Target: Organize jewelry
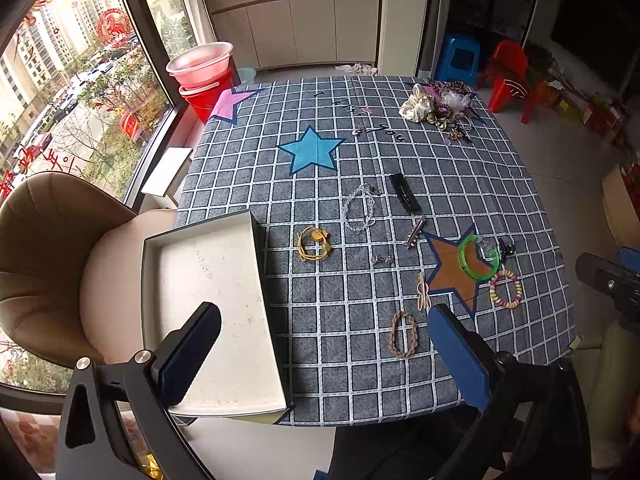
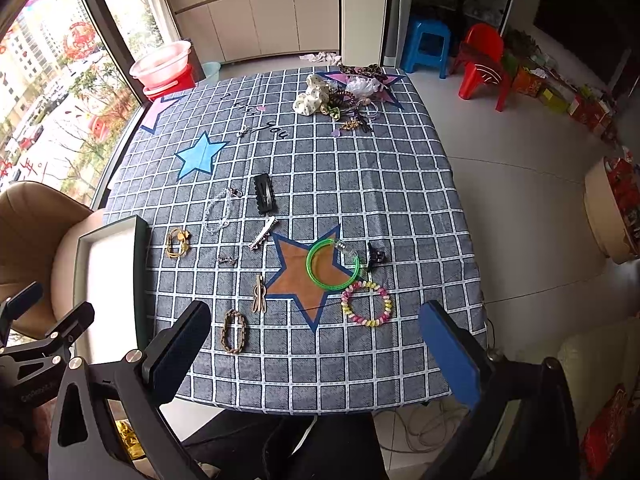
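— Apparently both the left gripper (image 1: 320, 356) and right gripper (image 2: 316, 344) hung spread wide, empty; jewelry lay scattered at twelve o'clock, right?
— Yes. The beaded bracelet (image 2: 366, 304) might have slipped from flat pads, missing the box (image 1: 168, 248).

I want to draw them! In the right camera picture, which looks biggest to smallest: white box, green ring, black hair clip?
1. white box, though it sits nearer the camera
2. green ring
3. black hair clip, though it lies farther away, so the last two are unsure
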